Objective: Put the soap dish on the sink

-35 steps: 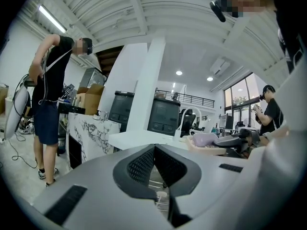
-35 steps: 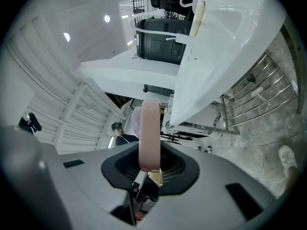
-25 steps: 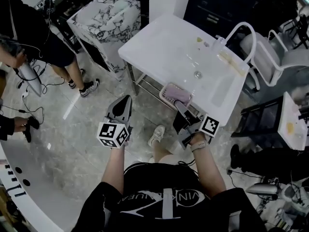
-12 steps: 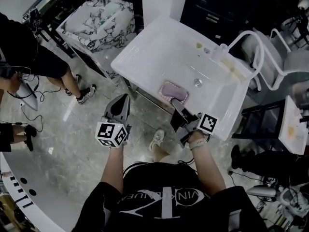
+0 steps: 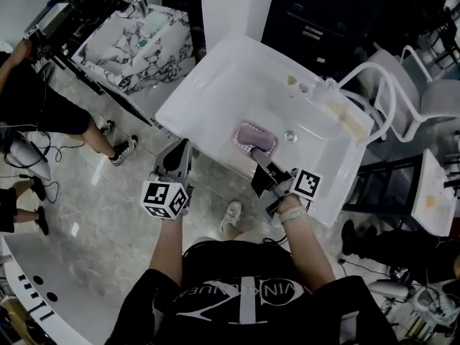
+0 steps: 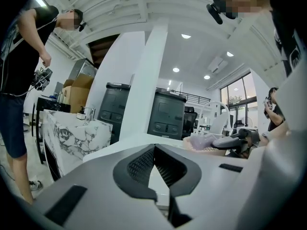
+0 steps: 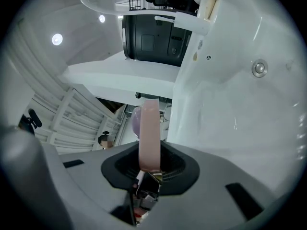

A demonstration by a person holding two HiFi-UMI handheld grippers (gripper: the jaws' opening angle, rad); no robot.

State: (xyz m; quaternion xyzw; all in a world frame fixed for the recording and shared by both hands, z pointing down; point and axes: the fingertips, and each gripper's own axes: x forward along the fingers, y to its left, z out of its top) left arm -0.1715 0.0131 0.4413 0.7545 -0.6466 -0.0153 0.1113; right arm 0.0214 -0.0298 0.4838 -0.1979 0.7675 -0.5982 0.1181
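Observation:
The pink soap dish point(image 5: 253, 138), with a purple soap in it, hangs over the front part of the white sink point(image 5: 215, 85), near the drain point(image 5: 290, 135). My right gripper point(image 5: 258, 157) is shut on the dish's near rim. In the right gripper view the dish point(image 7: 148, 128) stands edge-on between the jaws, with the sink basin point(image 7: 240, 104) filling the right side. My left gripper point(image 5: 184, 148) is shut and holds nothing, just off the sink's front left edge. In the left gripper view its jaws point(image 6: 154, 169) stand together, and the dish point(image 6: 206, 145) shows at the right.
A marble-patterned basin unit point(image 5: 136, 38) stands at the back left, with people point(image 5: 43, 99) beside it. A dark cabinet point(image 5: 323, 13) is behind the sink and a white chair point(image 5: 402, 85) to its right. The floor is grey stone.
Both grippers have moved forward toward the sink. The dish has gone from the sink's front edge to over the basin. The right gripper's grip has not changed.

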